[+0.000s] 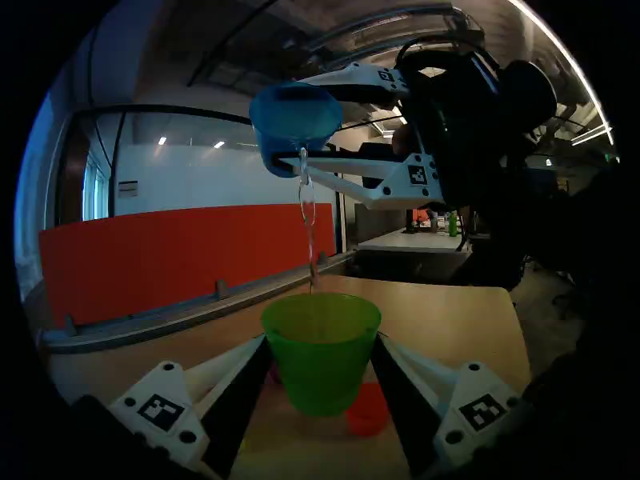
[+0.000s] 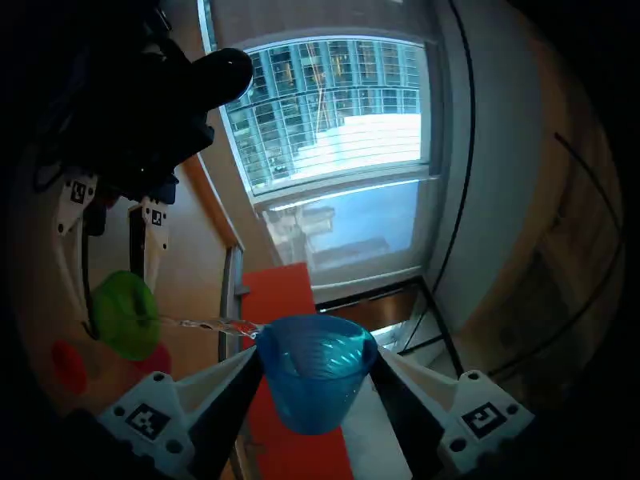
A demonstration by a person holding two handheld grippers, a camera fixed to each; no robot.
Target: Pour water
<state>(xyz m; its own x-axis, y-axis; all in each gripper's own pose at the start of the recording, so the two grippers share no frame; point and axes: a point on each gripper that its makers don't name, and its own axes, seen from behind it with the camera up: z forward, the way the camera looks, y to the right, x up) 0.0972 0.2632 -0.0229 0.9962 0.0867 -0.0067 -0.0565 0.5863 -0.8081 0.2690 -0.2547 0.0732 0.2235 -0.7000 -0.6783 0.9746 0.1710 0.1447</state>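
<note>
Green translucent plastic cup (image 1: 320, 376) clamped upright in left tool (image 1: 320, 346), over wooden table (image 1: 456, 320). Blue translucent plastic cup (image 2: 316, 392) gripped by right tool (image 2: 318, 358), tilted; thin water stream (image 1: 306, 208) poured into green cup.

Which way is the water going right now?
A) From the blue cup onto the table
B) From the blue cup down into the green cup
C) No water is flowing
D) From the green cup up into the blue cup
B: a thin stream of water runs from the lip of the tilted blue cup into the green cup below it.
</note>
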